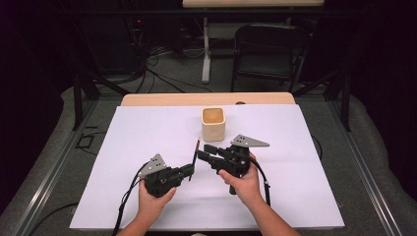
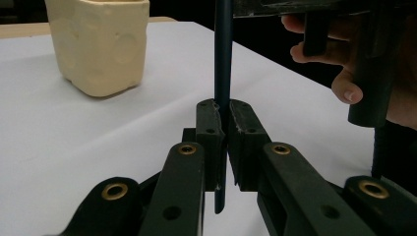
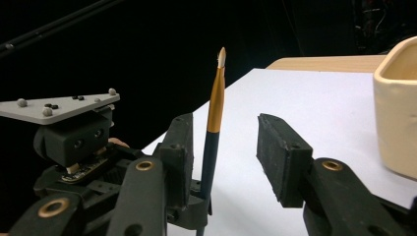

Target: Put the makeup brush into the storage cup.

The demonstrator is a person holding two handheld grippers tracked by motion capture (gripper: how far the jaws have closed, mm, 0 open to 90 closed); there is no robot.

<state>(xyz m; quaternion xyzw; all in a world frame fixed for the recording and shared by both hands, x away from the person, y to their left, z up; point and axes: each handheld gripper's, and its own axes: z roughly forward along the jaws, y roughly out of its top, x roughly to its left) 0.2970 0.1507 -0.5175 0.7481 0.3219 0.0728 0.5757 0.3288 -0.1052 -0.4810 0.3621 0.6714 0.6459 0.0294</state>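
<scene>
A slim paintbrush (image 1: 195, 155) with a dark handle, gold ferrule and pale tip stands nearly upright over the white sheet. My left gripper (image 1: 189, 169) is shut on its lower handle; in the left gripper view the pads (image 2: 211, 123) pinch the paintbrush handle (image 2: 223, 59). My right gripper (image 1: 205, 153) faces it from the right, open. In the right gripper view the paintbrush (image 3: 215, 113) rises between the jaws of the right gripper (image 3: 223, 130), close to the left one, with a wide gap to the right one. A cream square cup (image 1: 213, 124) stands just behind both grippers.
A white sheet (image 1: 147, 128) covers most of the wooden table (image 1: 162, 99). Past the table's far edge are a dark folding chair (image 1: 268, 54) and floor cables. The cup (image 3: 396, 113) sits close to the right jaw in the right gripper view.
</scene>
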